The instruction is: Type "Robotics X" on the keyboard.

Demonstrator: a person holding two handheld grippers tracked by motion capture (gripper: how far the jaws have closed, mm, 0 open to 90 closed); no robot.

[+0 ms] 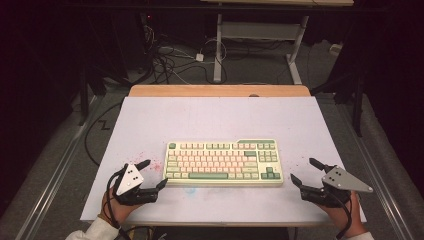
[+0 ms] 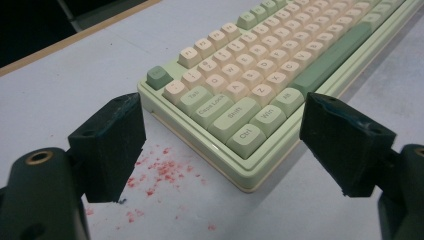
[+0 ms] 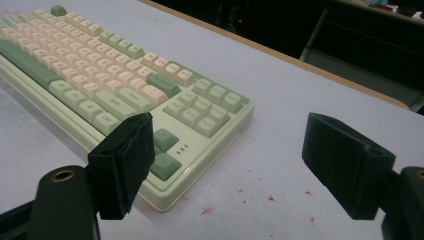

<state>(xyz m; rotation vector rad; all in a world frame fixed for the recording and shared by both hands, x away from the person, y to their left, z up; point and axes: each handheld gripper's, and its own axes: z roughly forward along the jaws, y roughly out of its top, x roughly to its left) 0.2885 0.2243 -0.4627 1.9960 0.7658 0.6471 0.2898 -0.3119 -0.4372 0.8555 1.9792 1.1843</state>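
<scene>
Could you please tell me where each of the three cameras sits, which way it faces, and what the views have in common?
High view: above the near edge, looking forward and down on the white table; hands hold the left gripper and right gripper.
Left gripper view: on the left gripper, facing the pale green and cream plastic keyboard, at its Ctrl corner.
Right gripper view: on the right gripper, facing the arrow-key corner.
All share the keyboard and red specks.

White table top (image 1: 210,117), red specks (image 2: 160,172), floor cables (image 1: 170,60), second table's legs (image 1: 260,40)
</scene>
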